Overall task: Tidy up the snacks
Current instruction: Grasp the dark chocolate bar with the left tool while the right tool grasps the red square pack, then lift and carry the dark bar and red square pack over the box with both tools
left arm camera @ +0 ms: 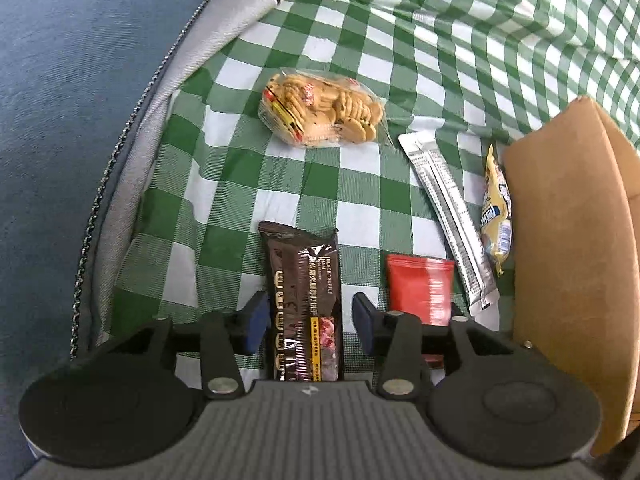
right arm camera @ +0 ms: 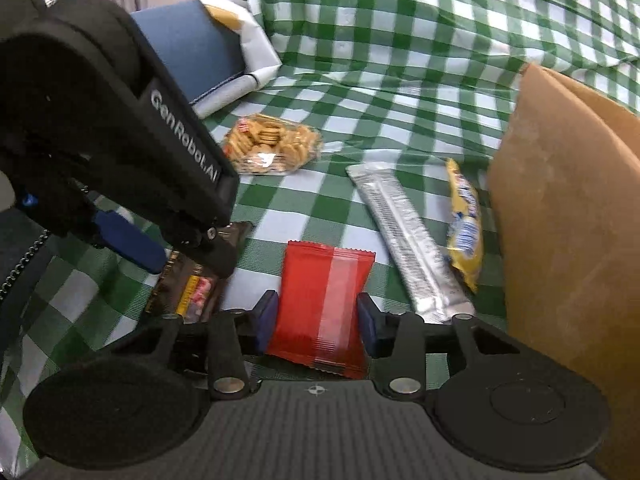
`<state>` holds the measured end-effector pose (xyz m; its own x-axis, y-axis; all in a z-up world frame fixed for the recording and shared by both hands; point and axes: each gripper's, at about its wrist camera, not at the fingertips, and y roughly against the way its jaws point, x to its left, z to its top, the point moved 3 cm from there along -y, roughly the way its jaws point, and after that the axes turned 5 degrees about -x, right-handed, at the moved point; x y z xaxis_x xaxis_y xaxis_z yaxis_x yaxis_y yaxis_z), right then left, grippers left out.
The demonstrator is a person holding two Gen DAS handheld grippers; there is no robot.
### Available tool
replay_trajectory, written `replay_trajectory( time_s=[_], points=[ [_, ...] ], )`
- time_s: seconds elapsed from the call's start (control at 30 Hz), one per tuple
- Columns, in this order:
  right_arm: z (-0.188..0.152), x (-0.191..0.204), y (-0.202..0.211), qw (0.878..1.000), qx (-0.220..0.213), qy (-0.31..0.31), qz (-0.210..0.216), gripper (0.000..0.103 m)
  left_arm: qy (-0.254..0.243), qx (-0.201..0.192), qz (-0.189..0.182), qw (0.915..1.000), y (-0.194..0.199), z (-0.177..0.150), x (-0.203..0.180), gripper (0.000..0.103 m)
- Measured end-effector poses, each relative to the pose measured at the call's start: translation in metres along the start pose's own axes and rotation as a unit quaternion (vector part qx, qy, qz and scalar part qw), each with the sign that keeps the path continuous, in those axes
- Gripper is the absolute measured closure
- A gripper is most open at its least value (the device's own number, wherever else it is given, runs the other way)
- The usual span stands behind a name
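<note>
My left gripper is spread w/ the brown bar lying lengthwise between the blue pads; the left pad sits just at the wrapper edge, the right one stands clear, so nothing pinched. Wrapper reads "BLACK TRUFFLE" in small white print, plus gold Chinese characters I can't make out and a yellow strip lower down.

My right gripper is spread around the red packet, pads right at its two sides; can't tell if they're actually pressing. No readable print on the red packet, just a paler band down its face.

From the right wrist cam, the left tool body crosses the upper left, "GenRobot.AI" in white on its side.

Rest of the snacks lie on the green-white check cloth: clear cookie bag further ahead w/ a red-yellow label too blurred to read; silver stick pack w/ fine print, illegible; yellow packet just beside the cardboard box wall, blue lettering not legible. Blue-grey cushion w/ zipper at left.
</note>
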<state>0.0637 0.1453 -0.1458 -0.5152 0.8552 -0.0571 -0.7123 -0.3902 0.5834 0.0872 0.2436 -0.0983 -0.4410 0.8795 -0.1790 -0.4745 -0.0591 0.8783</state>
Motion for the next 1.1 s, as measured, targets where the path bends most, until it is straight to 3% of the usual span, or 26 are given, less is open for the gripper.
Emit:
replay_trajectory(
  time_s=[0.27,0.33,0.43,0.63,0.8,1.1],
  points=[
    [-0.001,-0.011,0.014,1.000,0.002,-0.005,-0.016,0.060,-0.043,0.022,0.027,0.9984,-0.011,-0.007,-0.009,0.047],
    [-0.002,-0.012,0.019,1.000,0.001,-0.003,-0.016,0.060,-0.054,0.019,0.035,0.9977,-0.010,-0.008,-0.010,0.060],
    [-0.002,-0.013,0.027,1.000,-0.001,0.002,-0.016,0.060,-0.046,0.010,0.034,0.9983,-0.005,-0.008,-0.006,0.061],
    [0.013,-0.014,0.055,1.000,-0.017,-0.009,-0.012,0.060,-0.012,-0.057,0.005,0.9983,0.026,-0.001,0.001,0.061],
    [0.041,-0.014,0.094,0.998,-0.058,-0.003,0.001,0.060,0.014,-0.109,-0.017,0.9938,0.052,0.002,-0.002,0.061],
    [0.068,-0.056,0.165,0.991,-0.136,0.014,-0.004,0.060,0.013,-0.158,-0.043,0.9864,0.076,-0.001,-0.013,0.061]
  ],
)
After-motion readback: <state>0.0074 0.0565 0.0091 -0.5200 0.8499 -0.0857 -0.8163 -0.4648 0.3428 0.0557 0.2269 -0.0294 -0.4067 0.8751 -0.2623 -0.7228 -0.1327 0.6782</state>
